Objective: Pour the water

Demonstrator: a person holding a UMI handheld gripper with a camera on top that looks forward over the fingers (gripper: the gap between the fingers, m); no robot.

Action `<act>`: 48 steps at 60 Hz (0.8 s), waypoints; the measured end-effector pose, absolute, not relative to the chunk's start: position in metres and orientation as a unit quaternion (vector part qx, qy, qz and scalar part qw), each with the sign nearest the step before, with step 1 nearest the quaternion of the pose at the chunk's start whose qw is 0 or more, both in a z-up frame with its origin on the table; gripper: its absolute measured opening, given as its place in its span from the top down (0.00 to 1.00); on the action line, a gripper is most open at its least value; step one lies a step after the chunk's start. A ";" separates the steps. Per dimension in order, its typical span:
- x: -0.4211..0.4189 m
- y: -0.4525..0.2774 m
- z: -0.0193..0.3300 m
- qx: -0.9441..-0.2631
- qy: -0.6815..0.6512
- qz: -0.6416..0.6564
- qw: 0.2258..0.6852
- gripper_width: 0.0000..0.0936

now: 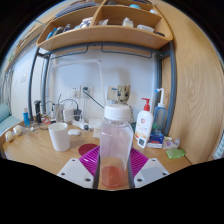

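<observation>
Clear plastic bottle [116, 146] sits upright, clamped in my tongs [113, 172]. White cup [59, 136] waits far left on the table [35, 152]; I judge pouring not begun.

1. A lived-in home desk corner, not a lab or shop.
2. Cluttered wooden shelves [110, 35] hang above the wooden desk [40, 152].
3. A pump bottle [145, 124] and small toiletry bottles [32, 113] stand on that desk.
</observation>
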State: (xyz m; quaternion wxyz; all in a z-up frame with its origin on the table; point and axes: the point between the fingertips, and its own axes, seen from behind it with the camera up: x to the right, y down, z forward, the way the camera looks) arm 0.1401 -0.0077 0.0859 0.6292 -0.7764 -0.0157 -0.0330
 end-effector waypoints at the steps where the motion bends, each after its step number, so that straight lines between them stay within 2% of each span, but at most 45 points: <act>1: 0.140 -0.007 0.086 -0.776 -0.014 -0.034 0.629 0.57; 8: 0.145 -0.004 0.086 -0.778 -0.004 -0.052 0.626 0.65; 19: 0.146 0.002 0.088 -0.793 -0.036 -0.098 0.600 0.65; 31: 0.138 0.029 0.113 -0.786 -0.180 -0.220 0.549 0.65; 39: 0.118 0.056 0.126 -0.750 -0.312 -0.300 0.501 0.65; 48: 0.092 0.080 0.137 -0.662 -0.468 -0.394 0.433 0.65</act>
